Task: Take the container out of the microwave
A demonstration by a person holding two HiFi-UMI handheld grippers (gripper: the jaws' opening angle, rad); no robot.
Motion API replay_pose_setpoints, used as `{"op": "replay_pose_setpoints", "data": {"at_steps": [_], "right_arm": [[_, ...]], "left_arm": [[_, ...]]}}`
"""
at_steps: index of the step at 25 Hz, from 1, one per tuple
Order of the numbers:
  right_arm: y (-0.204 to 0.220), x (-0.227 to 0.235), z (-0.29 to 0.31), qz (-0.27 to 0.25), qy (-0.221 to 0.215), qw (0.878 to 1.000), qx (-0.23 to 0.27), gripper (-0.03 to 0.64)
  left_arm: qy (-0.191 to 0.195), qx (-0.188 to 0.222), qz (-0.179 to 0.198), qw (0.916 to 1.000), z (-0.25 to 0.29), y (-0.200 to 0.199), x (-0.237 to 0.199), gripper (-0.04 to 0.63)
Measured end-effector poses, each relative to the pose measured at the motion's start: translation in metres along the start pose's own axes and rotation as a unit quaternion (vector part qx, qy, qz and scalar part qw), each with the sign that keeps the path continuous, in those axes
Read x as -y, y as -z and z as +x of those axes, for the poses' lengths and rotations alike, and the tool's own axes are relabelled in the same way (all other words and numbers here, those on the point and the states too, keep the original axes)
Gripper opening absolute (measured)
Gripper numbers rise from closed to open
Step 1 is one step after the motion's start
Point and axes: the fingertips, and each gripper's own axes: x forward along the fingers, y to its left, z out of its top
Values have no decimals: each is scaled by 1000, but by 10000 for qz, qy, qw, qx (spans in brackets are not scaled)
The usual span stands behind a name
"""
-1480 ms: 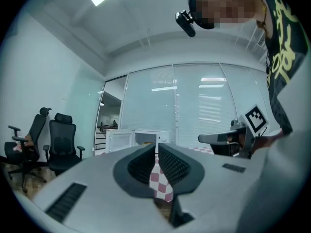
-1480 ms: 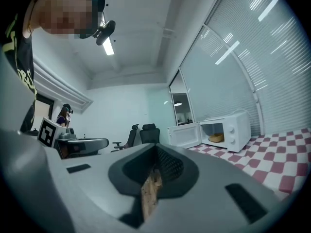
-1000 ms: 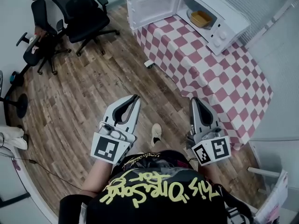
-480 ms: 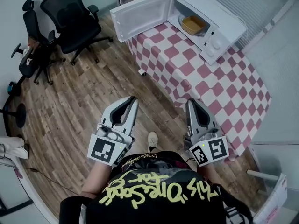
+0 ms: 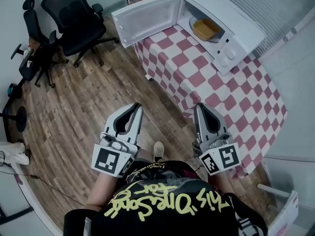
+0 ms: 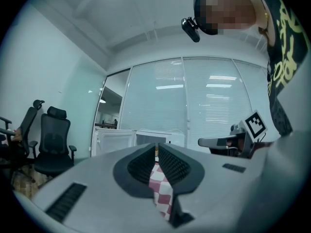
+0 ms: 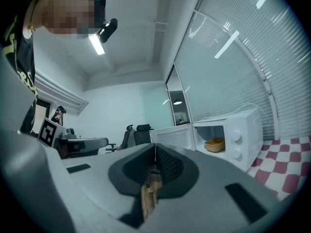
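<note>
Wooden floor (image 5: 88, 107) shows beneath both pairs of jaws, which are pressed together on nothing. The left gripper (image 5: 137, 105) and right gripper (image 5: 199, 106) point level toward 12 o'clock, side by side and close in front of the person's body. Compared with a second ago, the checked table (image 5: 236, 97) and the microwave (image 5: 236, 33) have slid lower in the head view, so the person is walking in. The tan container (image 5: 205, 28) still sits inside behind the open door (image 5: 147, 16), at 12 o'clock from the right gripper and well apart, so I judge the reach is not yet begun.
</note>
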Motion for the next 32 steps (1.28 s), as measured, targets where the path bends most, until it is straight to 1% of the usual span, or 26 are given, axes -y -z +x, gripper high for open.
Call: {"op": "replay_pose_setpoints", "data": {"at_steps": [3, 8, 14, 19, 23, 26, 29, 32], "right_arm": [[2, 1, 6, 30, -21, 10000, -34, 9], [-2, -3, 17, 61, -42, 10000, 13, 9], [-3, -3, 20, 78, -67, 9999, 37, 9], [-6, 2, 18, 47, -80, 9999, 65, 9], [-4, 11, 12, 17, -74, 10000, 37, 9], [1, 12, 12, 9, -124, 9999, -20, 9], [5, 12, 16, 32, -179, 9998, -80, 9], [5, 10, 22, 25, -222, 9997, -82, 9]], "left_arm": [[-5, -7, -13, 10000, 1, -1, -4, 23], [-38, -131, 51, 9999, 1, 1, -14, 23], [-46, -66, 54, 10000, 2, -3, -18, 24], [3, -95, 45, 9999, 9, -1, -12, 24], [25, 21, 55, 10000, 15, -4, -4, 23], [-67, 102, -78, 9999, 15, -7, 1, 25], [-113, 118, -76, 9998, 13, -7, 2, 23], [-187, 58, -247, 9995, 11, -2, -1, 25]]}}
